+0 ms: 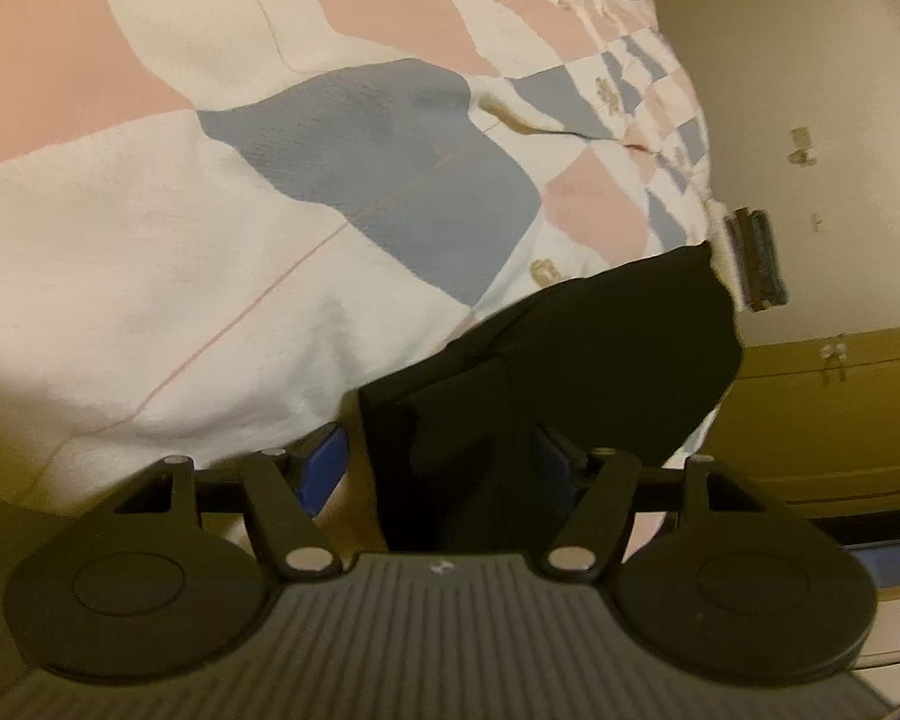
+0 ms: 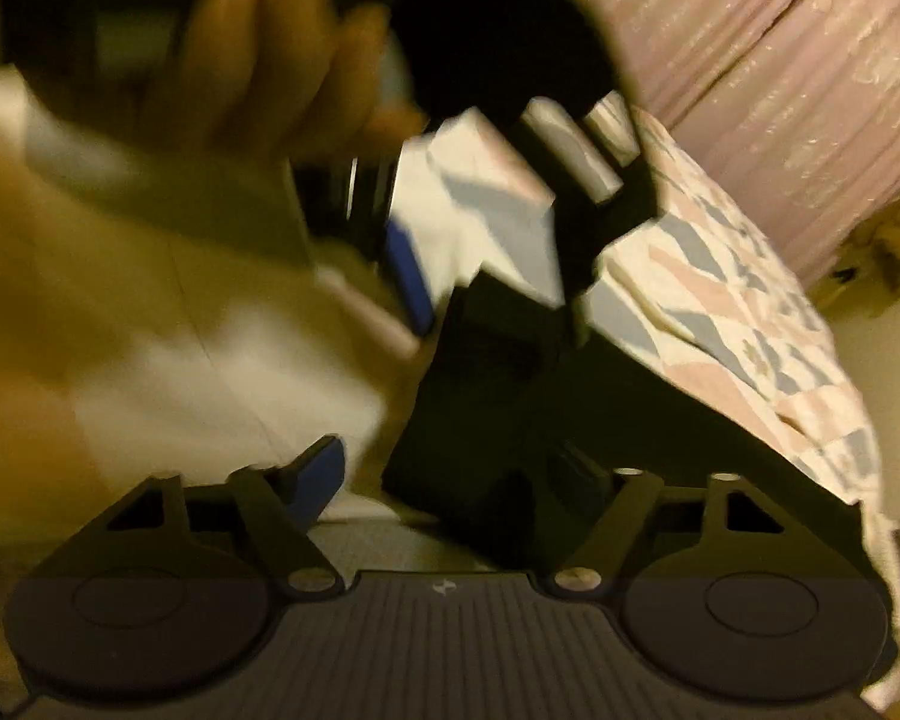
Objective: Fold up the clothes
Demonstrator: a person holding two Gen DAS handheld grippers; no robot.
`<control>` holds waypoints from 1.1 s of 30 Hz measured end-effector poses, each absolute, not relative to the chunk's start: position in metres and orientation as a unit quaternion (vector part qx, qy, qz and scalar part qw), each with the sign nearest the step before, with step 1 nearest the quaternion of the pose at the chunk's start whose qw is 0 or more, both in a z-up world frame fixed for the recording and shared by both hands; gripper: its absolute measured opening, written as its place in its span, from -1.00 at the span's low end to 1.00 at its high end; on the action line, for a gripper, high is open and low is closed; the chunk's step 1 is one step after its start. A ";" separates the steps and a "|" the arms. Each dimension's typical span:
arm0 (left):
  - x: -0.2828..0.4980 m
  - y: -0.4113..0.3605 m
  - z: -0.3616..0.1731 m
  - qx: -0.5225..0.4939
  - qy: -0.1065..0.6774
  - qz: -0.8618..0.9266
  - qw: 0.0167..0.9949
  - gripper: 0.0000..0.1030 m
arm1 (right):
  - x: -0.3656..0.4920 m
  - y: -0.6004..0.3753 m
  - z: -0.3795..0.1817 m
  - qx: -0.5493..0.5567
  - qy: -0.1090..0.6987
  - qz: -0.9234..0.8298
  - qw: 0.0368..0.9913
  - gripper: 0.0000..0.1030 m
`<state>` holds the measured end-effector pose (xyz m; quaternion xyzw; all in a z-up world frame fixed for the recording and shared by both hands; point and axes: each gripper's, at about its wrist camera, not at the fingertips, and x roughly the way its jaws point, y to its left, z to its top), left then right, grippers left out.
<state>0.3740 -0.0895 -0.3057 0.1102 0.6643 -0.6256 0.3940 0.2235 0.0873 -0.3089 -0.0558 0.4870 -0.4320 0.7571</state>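
Both wrist views close above patchwork quilt (image 1: 210, 210); shared black garment (image 1: 600, 348)

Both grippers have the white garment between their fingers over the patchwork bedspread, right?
Not quite: the garment is black, not white, as the left wrist view shows. It does lie between the fingers of the left gripper and right gripper, over the patchwork bedspread.

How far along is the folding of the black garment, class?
Done: nothing looks neatly folded; no finished stack shows. In hand: the black garment lies bunched at the edge of the patchwork quilt, between the left gripper's wide-apart fingers; the right gripper is open beside it too. Left: gripping, flattening and folding it.
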 end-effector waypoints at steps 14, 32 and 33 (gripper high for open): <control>0.351 -0.100 -0.320 0.096 0.659 -0.647 0.371 -0.61 | 0.243 0.074 -0.338 -0.099 0.500 -0.485 0.710 0.38; 0.341 -0.099 -0.291 0.102 0.650 -0.656 0.371 -0.79 | 0.244 0.054 -0.338 -0.126 0.493 -0.499 0.701 0.46; 0.339 -0.100 -0.285 0.102 0.649 -0.658 0.367 -0.79 | 0.245 0.052 -0.338 -0.129 0.492 -0.501 0.700 0.43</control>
